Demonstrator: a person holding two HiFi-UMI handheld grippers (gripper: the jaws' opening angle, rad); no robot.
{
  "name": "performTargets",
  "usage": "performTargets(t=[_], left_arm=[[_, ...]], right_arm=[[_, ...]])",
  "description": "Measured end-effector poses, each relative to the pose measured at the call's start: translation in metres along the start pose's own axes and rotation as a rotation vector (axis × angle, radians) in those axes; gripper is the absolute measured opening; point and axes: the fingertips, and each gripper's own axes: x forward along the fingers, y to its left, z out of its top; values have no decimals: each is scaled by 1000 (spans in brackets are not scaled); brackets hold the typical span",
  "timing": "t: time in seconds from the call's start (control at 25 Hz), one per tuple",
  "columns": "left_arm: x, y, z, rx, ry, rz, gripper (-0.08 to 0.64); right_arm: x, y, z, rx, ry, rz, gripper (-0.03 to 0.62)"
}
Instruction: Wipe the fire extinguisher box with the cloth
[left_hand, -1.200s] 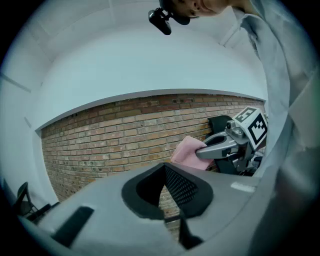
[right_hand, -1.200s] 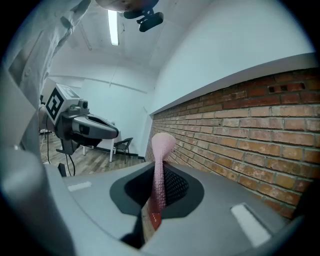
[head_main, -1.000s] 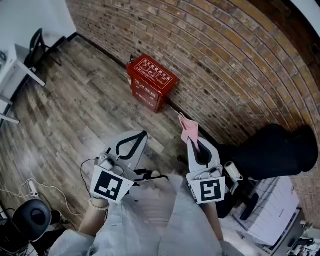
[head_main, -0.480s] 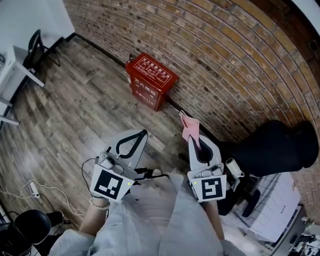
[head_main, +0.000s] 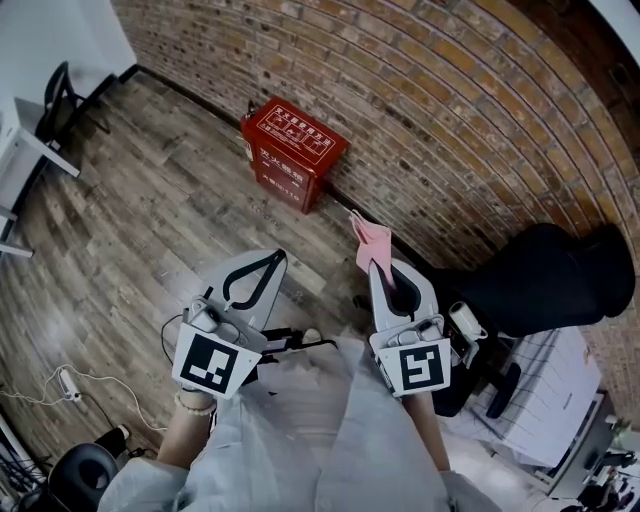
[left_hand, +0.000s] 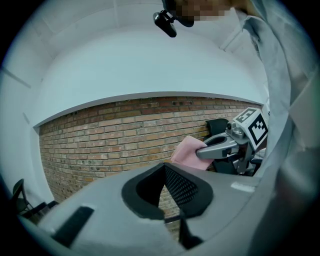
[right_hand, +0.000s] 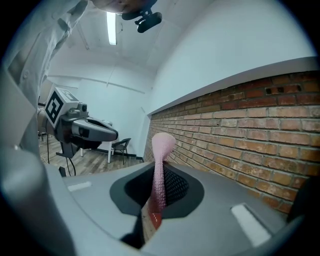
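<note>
The red fire extinguisher box (head_main: 293, 150) stands on the wooden floor against the brick wall, ahead of both grippers. My right gripper (head_main: 377, 268) is shut on a pink cloth (head_main: 369, 241), which sticks up from its tips; in the right gripper view the cloth (right_hand: 160, 165) stands pinched between the jaws. My left gripper (head_main: 268, 262) is held level beside it, shut with nothing in it, its jaws meeting at the tip (left_hand: 166, 169). Both grippers hang in the air, well short of the box. The left gripper view also catches the cloth (left_hand: 186, 151) and the right gripper (left_hand: 222, 145).
A brick wall (head_main: 450, 110) runs behind the box. A large black bag-like shape (head_main: 545, 290) lies at the right by the wall. A white desk and a black chair (head_main: 55, 90) stand at the far left. Cables (head_main: 60, 380) trail on the floor at lower left.
The head view has shifted, and both grippers sit slightly higher and further left in it. The cloth stays gripped; neither gripper's jaws have changed.
</note>
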Motion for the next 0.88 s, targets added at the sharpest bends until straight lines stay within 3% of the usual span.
performTargets(t=[0.16,0.88], left_arm=[[4,0,-5,-39,16,2,-2],[-31,23,-15,2,-10,-25,-2]], right_arm=[[1,-4,0,11,-8,-10,26],[11,39,2,2,6,-33,26]])
